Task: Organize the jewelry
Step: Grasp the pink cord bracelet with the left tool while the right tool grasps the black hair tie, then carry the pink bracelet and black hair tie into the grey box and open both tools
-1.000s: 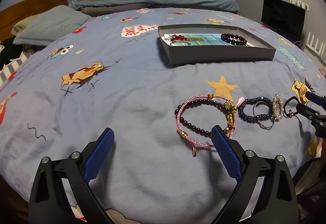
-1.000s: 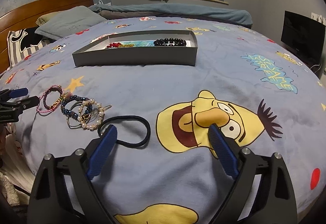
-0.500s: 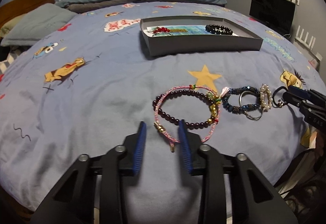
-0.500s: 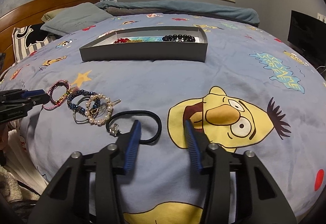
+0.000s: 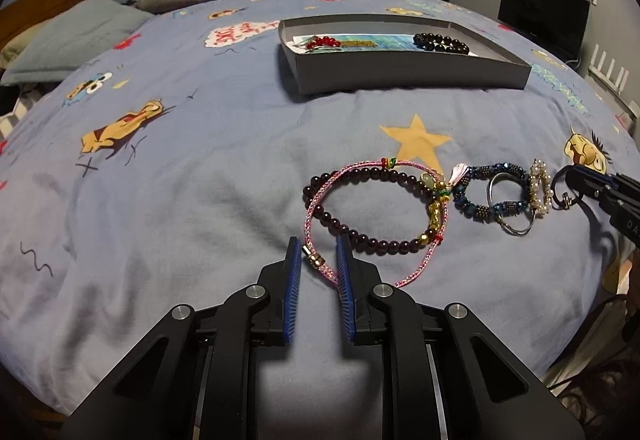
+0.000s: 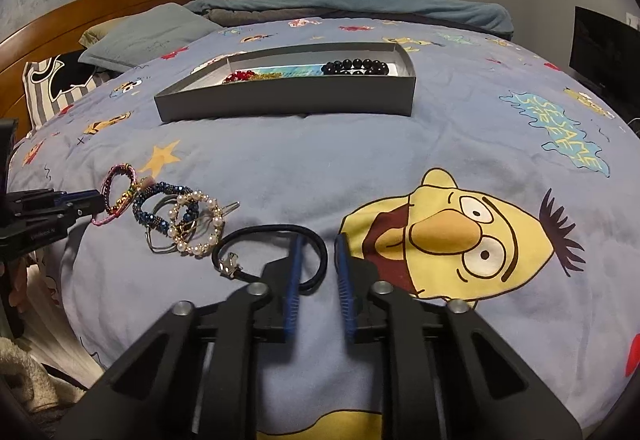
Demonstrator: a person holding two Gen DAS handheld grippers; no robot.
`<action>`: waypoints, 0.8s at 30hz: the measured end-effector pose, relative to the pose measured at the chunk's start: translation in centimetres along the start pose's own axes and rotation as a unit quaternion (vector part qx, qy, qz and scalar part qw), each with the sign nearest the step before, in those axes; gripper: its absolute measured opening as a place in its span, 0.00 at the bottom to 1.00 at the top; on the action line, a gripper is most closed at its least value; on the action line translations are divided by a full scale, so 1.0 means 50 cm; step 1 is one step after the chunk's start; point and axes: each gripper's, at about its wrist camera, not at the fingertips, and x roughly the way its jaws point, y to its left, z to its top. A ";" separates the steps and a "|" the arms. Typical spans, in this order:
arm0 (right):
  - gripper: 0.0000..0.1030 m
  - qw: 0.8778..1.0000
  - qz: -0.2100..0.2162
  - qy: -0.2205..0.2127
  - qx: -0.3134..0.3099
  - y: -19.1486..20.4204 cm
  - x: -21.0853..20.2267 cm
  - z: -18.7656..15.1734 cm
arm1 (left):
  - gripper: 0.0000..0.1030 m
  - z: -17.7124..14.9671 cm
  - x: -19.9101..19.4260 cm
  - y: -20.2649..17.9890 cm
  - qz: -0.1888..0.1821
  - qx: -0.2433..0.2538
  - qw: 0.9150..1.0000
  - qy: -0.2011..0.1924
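Left gripper point(image 5: 318, 252) sits low over the blue cartoon-print bedspread point(image 5: 180, 200), its blue-padded fingers point(image 5: 293, 272) drawn to a narrow gap but not touching. The gold clasp end of the pink cord bracelet point(image 5: 316, 260) lies in that gap; whether the pads actually press it I cannot tell. The cord loops away to the far right, overlapping a dark bead bracelet point(image 5: 376, 208) lying flat on the cover. Just right of these are a blue beaded bracelet point(image 5: 486, 196), a thin silver ring point(image 5: 516, 228) and a pearl hair clip point(image 5: 540, 192), bunched together and touching.

Right gripper point(image 6: 318, 252) is likewise narrowed to a small gap, with the right side of a black hair tie point(image 6: 272, 236) between its fingers point(image 6: 294, 272); the left finger stands inside the loop and the right one outside, and contact cannot be made out. The tie's small metal charm point(image 6: 230, 264) lies at its near left. Beyond it to the left is the same cluster of jewelry, with the left gripper's tip at the far left edge.

Farther up the bed sits a shallow grey box point(image 6: 280, 102), holding red beads point(image 6: 240, 76) at the left and a black bead bracelet point(image 6: 356, 68) at the right. A pillow point(image 6: 148, 36) and wooden headboard point(image 6: 92, 12) lie at the far left.
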 end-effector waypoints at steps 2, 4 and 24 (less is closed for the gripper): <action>0.08 1.000 0.001 0.000 -0.004 0.001 -0.002 0.000 | 0.09 0.000 -0.006 -0.002 0.002 0.008 1.000 -0.005; 0.05 1.000 0.003 -0.002 -0.008 0.002 -0.006 0.000 | 0.07 0.002 -0.012 -0.004 0.003 0.012 1.000 -0.012; 0.03 0.995 -0.021 -0.097 -0.011 -0.023 -0.090 0.120 | 0.05 0.122 -0.170 0.003 0.011 0.047 0.986 -0.159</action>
